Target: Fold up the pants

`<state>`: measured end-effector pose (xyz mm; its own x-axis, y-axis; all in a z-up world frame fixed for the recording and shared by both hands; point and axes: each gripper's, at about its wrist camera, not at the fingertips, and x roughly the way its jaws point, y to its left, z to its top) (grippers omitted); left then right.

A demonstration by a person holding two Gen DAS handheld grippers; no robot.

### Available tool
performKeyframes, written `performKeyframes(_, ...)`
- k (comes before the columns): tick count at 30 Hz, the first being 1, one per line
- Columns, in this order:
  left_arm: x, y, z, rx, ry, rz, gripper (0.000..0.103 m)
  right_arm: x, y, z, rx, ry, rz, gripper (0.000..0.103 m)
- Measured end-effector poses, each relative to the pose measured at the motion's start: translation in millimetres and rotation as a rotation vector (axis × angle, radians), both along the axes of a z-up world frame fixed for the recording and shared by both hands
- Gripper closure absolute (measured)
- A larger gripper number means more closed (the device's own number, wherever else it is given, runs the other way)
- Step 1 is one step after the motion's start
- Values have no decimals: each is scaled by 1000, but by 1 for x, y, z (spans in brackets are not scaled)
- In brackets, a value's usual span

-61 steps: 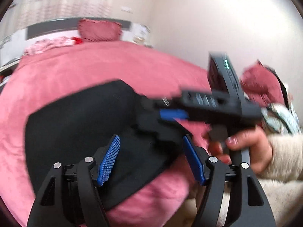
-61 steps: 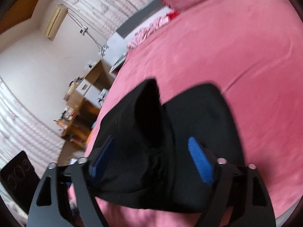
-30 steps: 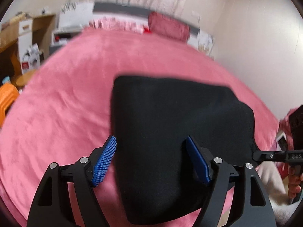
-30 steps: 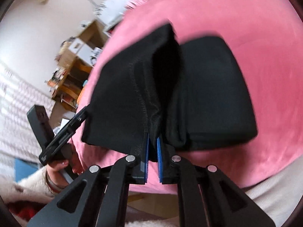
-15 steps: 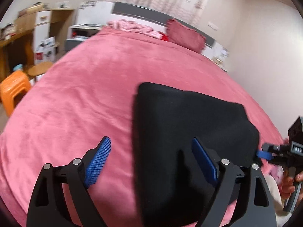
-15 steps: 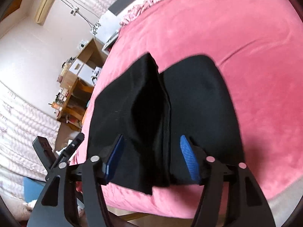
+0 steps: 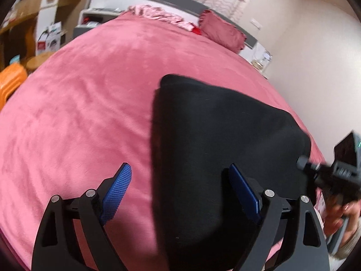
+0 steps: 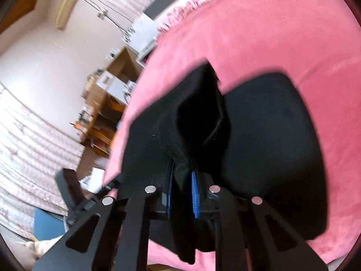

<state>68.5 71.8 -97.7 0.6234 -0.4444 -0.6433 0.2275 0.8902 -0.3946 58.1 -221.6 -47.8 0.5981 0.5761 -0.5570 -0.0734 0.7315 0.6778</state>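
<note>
A pink bed (image 7: 85, 103) holds black pants (image 7: 221, 140). The right gripper (image 8: 182, 190) pinches a near fold; the left gripper (image 7: 180, 189) hangs spread. That thin pinch may slip, spilling the fold.

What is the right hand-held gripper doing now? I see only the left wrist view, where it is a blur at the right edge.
Observer: The right hand-held gripper is shut on a bunched edge of the black folded fabric pants, at their near side.
Operator: Is my left hand-held gripper holding anything?
Observer: No. The left hand-held gripper is open, with its right finger over the pants and its left one over the pink plush bed cover.
Operator: Do the pants lie flat?
Observer: Not fully. The right wrist view shows a raised fold with a dark hollow just beyond the blue pads.
</note>
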Motion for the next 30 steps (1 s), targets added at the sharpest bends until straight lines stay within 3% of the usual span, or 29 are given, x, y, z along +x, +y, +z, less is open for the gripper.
performKeyframes(4, -11, -30, 30, 4, -114, -81, 16, -12, -27, 40, -18, -79, -22, 92)
performKeyframes(7, -12, -60, 42, 51, -155, -153, 16, -17, -48, 46, -57, -93, -50, 92)
performKeyframes(10, -12, -86, 37, 109, -150, -205, 16, -11, -57, 26, -76, -30, -66, 91)
performKeyframes(13, -11, -114, 11, 272, -91, -253, 16, -8, -56, -18, -119, 62, -85, 91)
performKeyframes(16, -23, -121, -4, 396, -160, -287, 16, -9, -63, -45, -107, 79, -126, 87)
performKeyframes(20, -24, -108, 1, 338, -120, -289, 16, -14, -75, -45, -14, 89, -166, 80)
performKeyframes(23, -23, -93, 20, 266, -86, -266, 16, -25, -84, -14, -107, 31, -225, 68)
performKeyframes(27, -13, -87, 50, 217, -124, -226, 16, -22, -77, 25, -182, -36, -201, 68)
performKeyframes(30, 9, -100, 62, 221, -104, -224, 16, -2, -44, 37, -250, -27, -114, 79)
